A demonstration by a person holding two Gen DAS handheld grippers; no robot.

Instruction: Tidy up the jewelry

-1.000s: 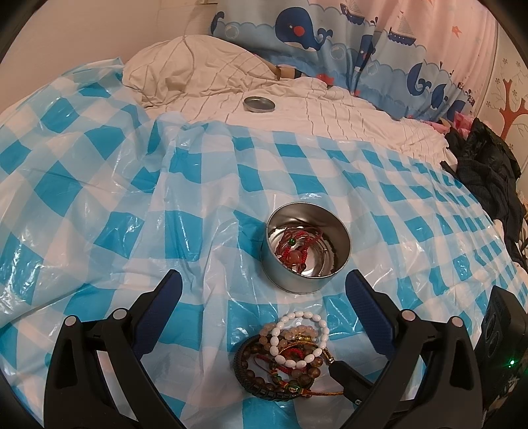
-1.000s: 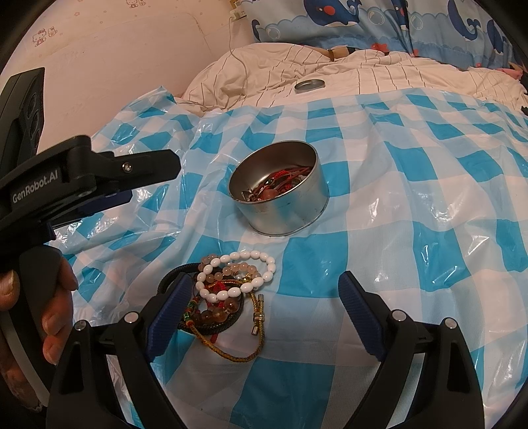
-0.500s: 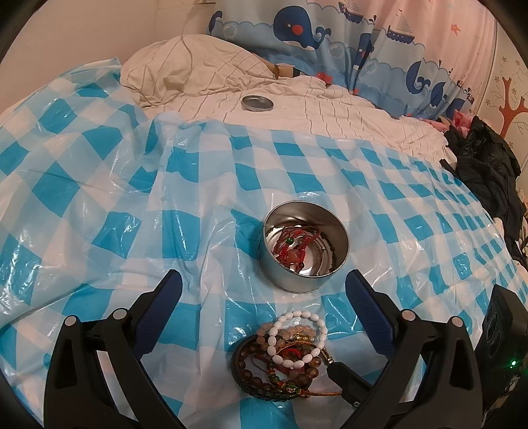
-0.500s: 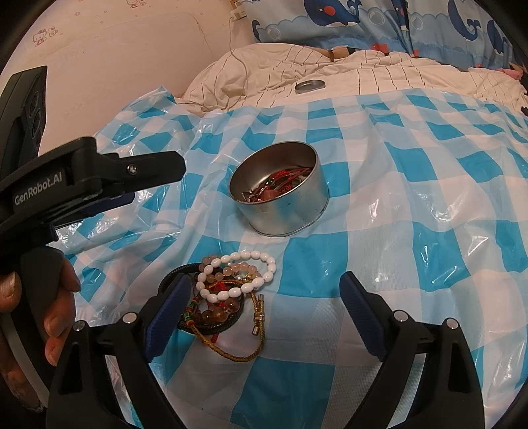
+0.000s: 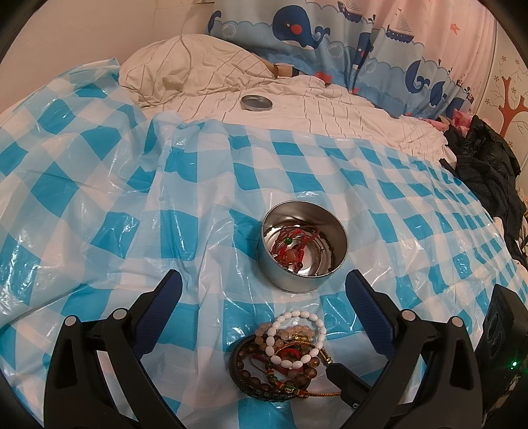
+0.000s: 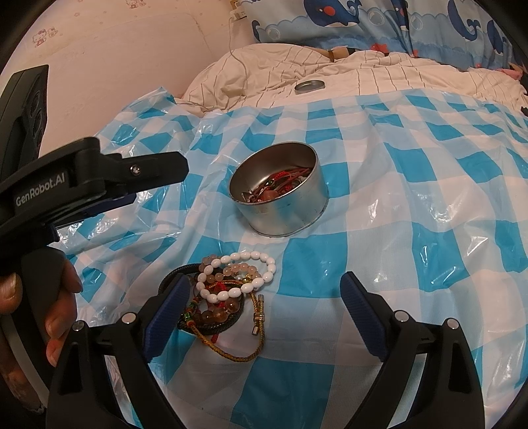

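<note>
In the middle of the blue-and-white checked plastic sheet (image 5: 99, 198): a round silver metal tin (image 5: 290, 280). Inside the tin: red string bracelets (image 5: 293, 244). Just in front of the tin, on the sheet, not touching it: a pile of white, brown and black bead bracelets (image 5: 280, 356). Around the pile, one on each side: the wide-apart fingers of the left gripper (image 5: 263, 277). To the pile's right: the right gripper (image 6: 264, 280), one finger over the pile's left edge. Far behind the tin, past the sheet, on the cream striped bedding (image 5: 330, 109): a small round metal lid (image 5: 256, 102). Behind the bedding: a blue whale-print cloth (image 5: 313, 29). Far right, at the sheet's edge: a heap of black clothes (image 5: 488, 171).
</note>
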